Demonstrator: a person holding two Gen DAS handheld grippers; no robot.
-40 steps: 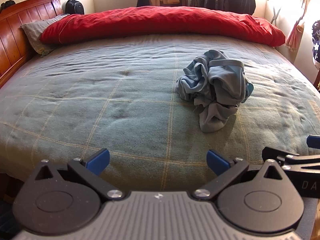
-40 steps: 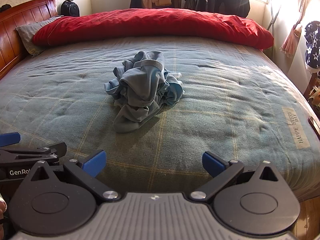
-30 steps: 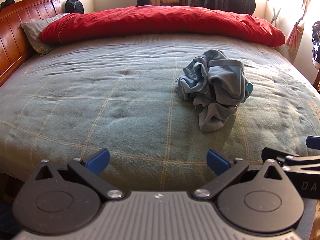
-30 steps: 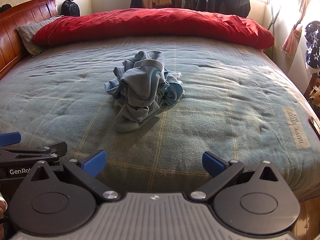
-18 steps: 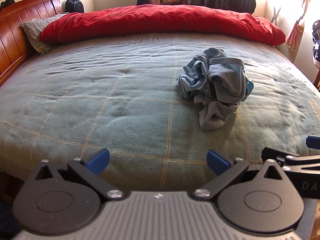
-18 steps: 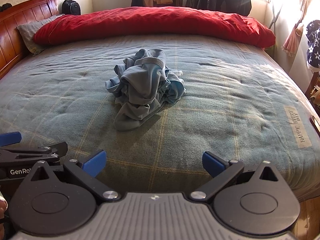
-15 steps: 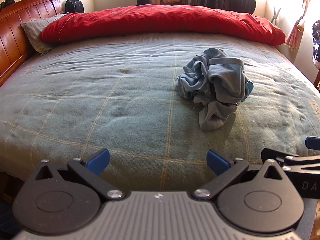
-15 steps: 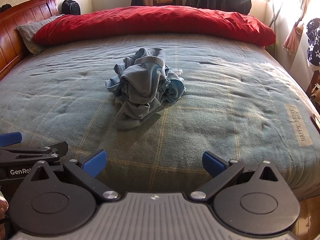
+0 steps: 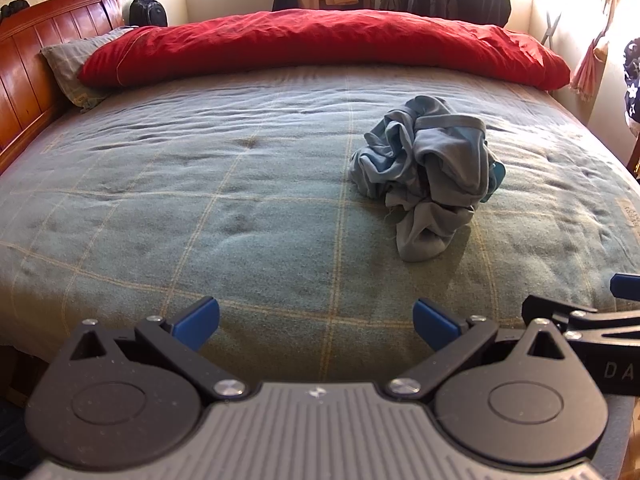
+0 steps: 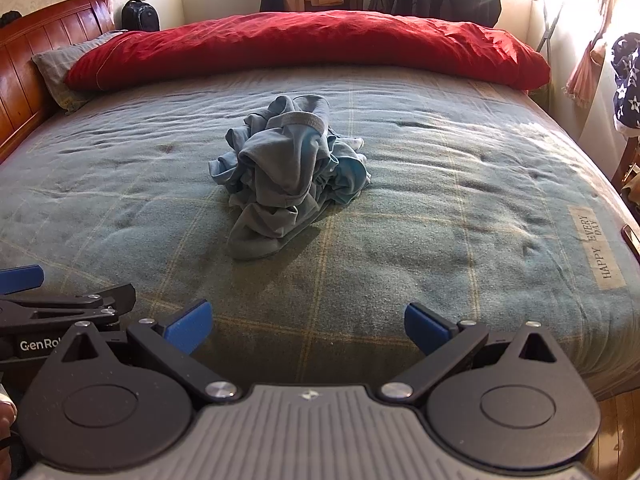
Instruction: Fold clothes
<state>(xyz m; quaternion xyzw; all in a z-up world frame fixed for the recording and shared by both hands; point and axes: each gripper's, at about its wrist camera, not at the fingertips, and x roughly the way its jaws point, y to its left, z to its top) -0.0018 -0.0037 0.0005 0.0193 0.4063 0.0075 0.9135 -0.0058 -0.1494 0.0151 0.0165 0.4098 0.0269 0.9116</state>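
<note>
Both claws are hovering side by side at the near edge of the bed, each one spread wide and gripping nothing. The left claw is pointing across the green checked blanket, and the crumpled blue-grey garment is lying ahead of it and off to its right, well apart from its blue fingertips. The right claw is facing the same garment, which is sitting ahead of it and slightly to its left, bunched in a heap on the blanket. Far beyond both claws a red duvet is stretching across the far side of the bed.
</note>
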